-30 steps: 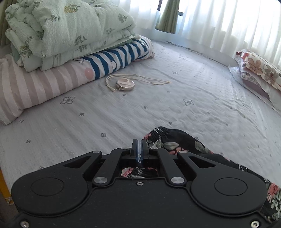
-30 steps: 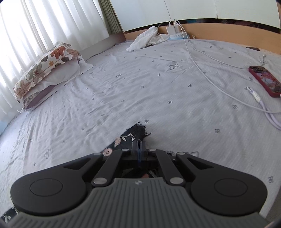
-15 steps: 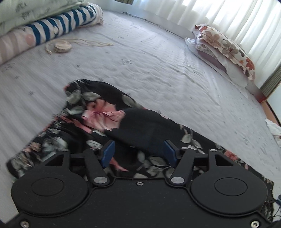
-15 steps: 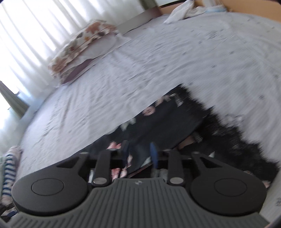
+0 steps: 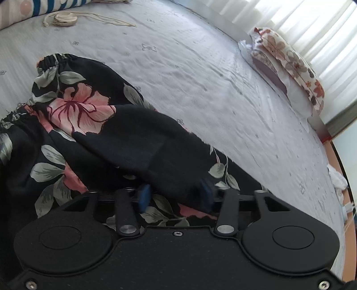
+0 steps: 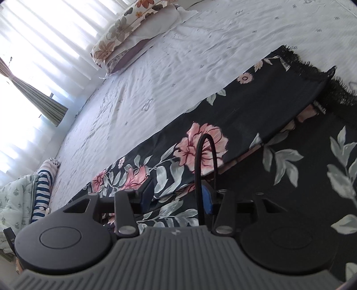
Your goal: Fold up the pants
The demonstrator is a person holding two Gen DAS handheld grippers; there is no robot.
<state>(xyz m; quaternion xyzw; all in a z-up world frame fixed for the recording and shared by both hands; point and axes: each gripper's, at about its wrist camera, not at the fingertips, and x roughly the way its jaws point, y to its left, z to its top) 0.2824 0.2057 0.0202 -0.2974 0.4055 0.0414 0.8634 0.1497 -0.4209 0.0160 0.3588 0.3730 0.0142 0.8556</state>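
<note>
Black pants with pink flowers and grey leaves (image 5: 89, 107) lie on the grey-white bedsheet (image 5: 200, 78), one layer folded over another. The gathered waistband (image 5: 58, 59) is at the far left in the left wrist view. My left gripper (image 5: 175, 196) hangs low over the pants. Its jaws are closing, a raised black fold lies between the blue pads (image 5: 145, 197), and no firm pinch shows. In the right wrist view the pants (image 6: 223, 116) run to a fringed hem (image 6: 312, 69). My right gripper (image 6: 176, 196) is opening, with the top layer's edge loose between its fingers.
A flowered pillow (image 5: 290, 64) lies by the curtained window, also seen as the pillow (image 6: 125, 33) in the right wrist view. A round beige object with a cord (image 5: 63, 19) and striped bedding (image 5: 44, 4) lie far left. A black cable loop (image 6: 205, 156) arches before my right gripper.
Both grippers, shut on the pants a second ago, came down toward the bed and opened. The pants now lie spread and folded. The left jaws have narrowed since half a second ago.
</note>
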